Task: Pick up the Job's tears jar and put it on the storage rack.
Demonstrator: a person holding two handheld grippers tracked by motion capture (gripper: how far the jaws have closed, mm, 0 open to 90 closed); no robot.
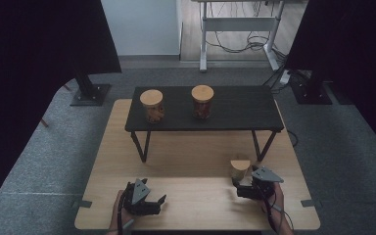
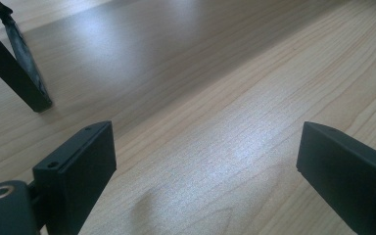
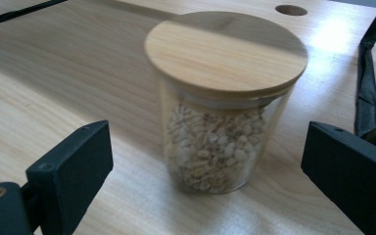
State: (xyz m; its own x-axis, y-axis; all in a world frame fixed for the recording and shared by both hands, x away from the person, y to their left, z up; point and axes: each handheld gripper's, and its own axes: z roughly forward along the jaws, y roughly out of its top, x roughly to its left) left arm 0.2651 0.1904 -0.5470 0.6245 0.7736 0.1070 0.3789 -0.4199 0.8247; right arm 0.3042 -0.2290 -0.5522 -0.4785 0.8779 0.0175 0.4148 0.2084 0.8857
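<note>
Black jaws on our right gripper stand spread wide on either side of the glass jar, not touching it, so nothing is gripped yet; we judge the spread is there to clear the jar's walls before closing below the lid. That jar holds pale grain, wears a flat wooden lid, stands upright on the light wood table at its near right, just in front of the right gripper. Our left gripper is spread too, with bare tabletop between its jaws, parked low at near left, likely waiting out of the way. Farther out, a black raised shelf spans the table's back, carrying two lidded jars side by side at its left half; free space remains at its right, probably where this jar goes.
</note>
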